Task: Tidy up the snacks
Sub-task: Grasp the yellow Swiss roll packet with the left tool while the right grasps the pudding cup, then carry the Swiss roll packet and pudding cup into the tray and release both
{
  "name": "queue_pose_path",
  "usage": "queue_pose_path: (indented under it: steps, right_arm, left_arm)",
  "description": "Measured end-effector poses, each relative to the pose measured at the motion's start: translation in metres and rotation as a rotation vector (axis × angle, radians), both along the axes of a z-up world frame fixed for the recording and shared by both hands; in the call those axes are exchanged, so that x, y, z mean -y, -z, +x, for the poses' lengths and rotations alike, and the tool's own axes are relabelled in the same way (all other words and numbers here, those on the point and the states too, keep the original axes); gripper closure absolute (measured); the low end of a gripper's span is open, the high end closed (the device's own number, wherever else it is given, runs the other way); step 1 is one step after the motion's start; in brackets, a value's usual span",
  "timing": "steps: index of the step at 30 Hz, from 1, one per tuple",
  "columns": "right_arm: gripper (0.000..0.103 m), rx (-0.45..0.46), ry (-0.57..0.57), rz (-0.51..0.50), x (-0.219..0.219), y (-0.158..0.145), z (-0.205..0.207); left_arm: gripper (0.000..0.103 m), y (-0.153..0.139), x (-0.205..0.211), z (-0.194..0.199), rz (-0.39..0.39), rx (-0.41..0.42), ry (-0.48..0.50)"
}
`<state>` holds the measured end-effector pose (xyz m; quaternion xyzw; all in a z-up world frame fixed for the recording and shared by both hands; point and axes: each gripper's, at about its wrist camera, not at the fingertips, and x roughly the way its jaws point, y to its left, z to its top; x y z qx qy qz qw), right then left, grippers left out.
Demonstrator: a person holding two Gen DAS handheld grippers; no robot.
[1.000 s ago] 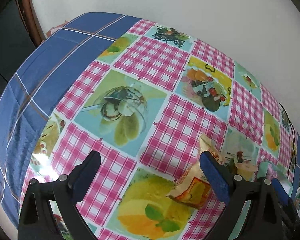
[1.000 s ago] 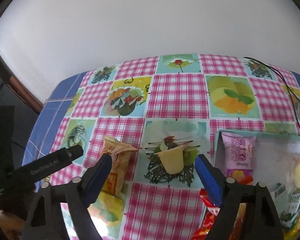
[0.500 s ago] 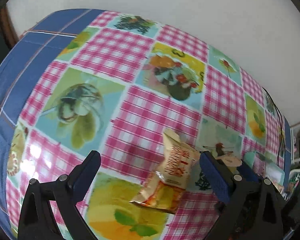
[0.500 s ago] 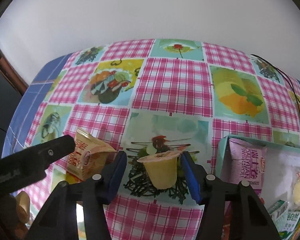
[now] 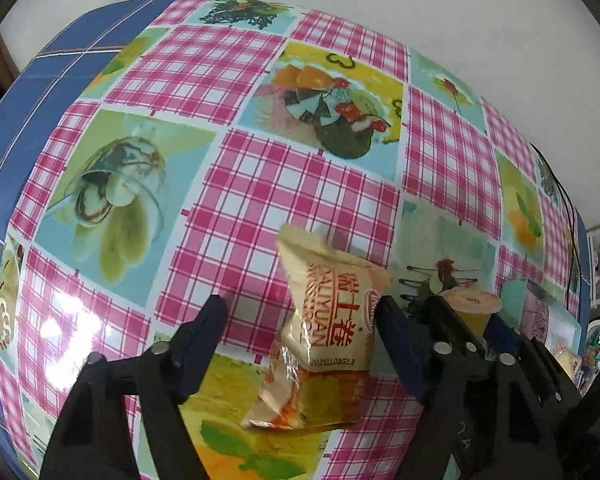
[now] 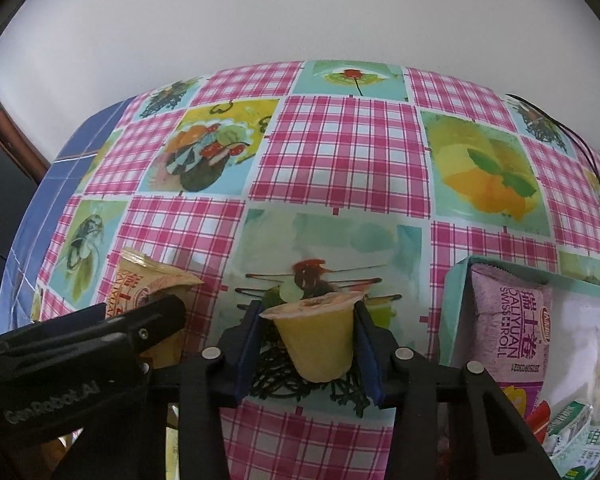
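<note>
One yellow jelly cup is sitting upright on the tablecloth, the closing right gripper pinching its sides. One beige snack packet is lying between the closing left gripper's spread jaws, one finger touching it. Only the right view is showing the teal box at right, holding a purple packet and other snacks.

The right gripper is closing on a yellow jelly cup; a purple Swiss-roll packet lies in the box to its right.
</note>
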<state>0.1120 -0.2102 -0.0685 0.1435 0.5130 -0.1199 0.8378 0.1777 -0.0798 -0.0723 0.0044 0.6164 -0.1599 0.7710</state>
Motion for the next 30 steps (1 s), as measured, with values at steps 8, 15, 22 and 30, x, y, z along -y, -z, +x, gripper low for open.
queue_pose_path:
  steps: [8,15,22,30]
  right_arm:
    - [0.058,0.001,-0.005,-0.019,-0.003,-0.001,-0.001]
    - [0.058,-0.001,-0.009,-0.014,-0.006,-0.005,-0.008]
    - [0.058,0.047,0.000,0.015,-0.011,-0.029,-0.021]
    - [0.058,0.091,0.020,0.044,-0.015,-0.063,-0.046]
  left_arm:
    - [0.065,-0.004,-0.005,0.000,0.001,0.017,-0.006]
    - [0.067,-0.016,-0.009,-0.004,0.003,0.043,-0.008]
    - [0.067,-0.034,-0.023,-0.012,0.002,0.077,-0.020]
    - [0.067,-0.057,-0.037,-0.031,-0.001,0.118,-0.032]
